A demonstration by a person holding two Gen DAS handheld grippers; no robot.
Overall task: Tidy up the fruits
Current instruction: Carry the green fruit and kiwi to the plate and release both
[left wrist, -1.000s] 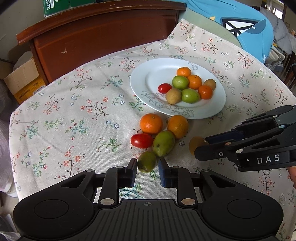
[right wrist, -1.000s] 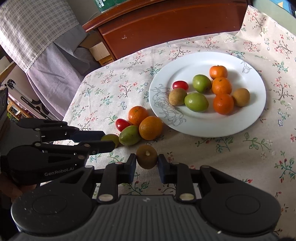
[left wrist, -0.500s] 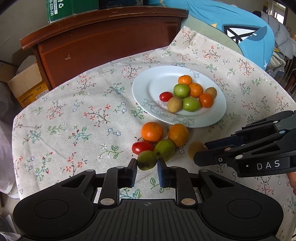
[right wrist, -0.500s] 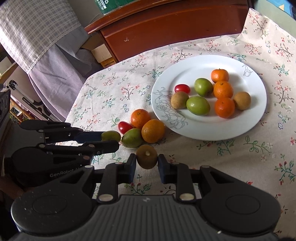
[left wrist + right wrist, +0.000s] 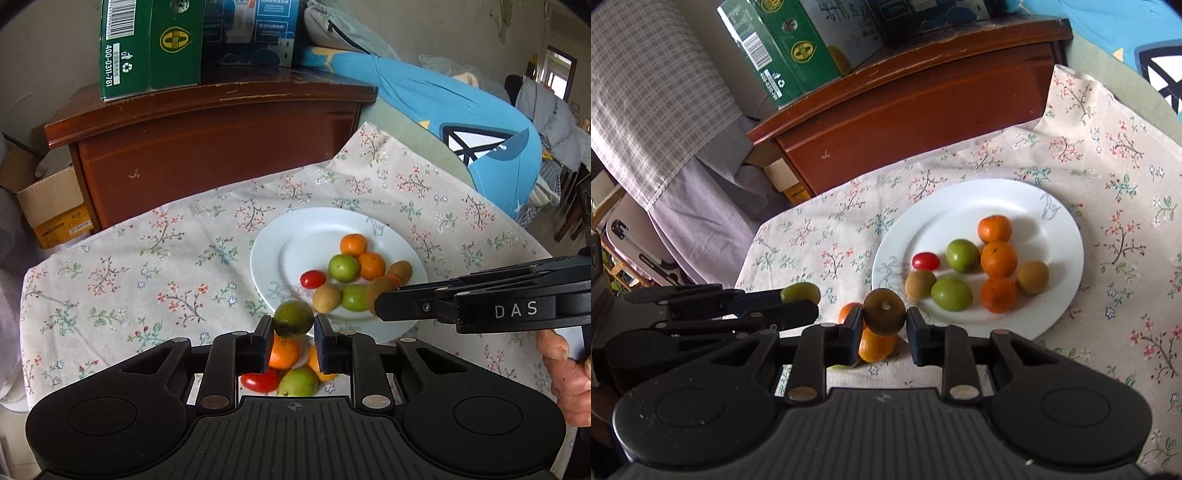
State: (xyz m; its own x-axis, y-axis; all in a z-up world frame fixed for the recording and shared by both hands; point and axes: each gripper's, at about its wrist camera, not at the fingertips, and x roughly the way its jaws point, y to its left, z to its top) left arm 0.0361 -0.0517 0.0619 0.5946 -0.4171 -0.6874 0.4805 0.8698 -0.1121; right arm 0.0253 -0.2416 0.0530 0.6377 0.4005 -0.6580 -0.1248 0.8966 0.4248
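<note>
My left gripper (image 5: 293, 325) is shut on a dark green fruit (image 5: 293, 318) and holds it in the air near the white plate's (image 5: 291, 236) front edge. My right gripper (image 5: 884, 317) is shut on a brown kiwi (image 5: 884, 312), also lifted, just left of the plate (image 5: 1015, 199). The plate holds three oranges, two green fruits, two kiwis and a red tomato (image 5: 925, 260). On the cloth below my grippers lie two oranges (image 5: 283, 352), a red tomato (image 5: 260, 381) and a green fruit (image 5: 298, 382).
A floral cloth (image 5: 147, 258) covers the table. A brown wooden cabinet (image 5: 221, 140) with green and blue boxes (image 5: 147, 44) stands behind it. A cardboard box (image 5: 51, 206) sits at the left, a blue cushion (image 5: 461, 122) at the right.
Both grippers have risen off the cloth with their fruits and moved toward the plate. The loose fruits on the cloth have stayed put.
</note>
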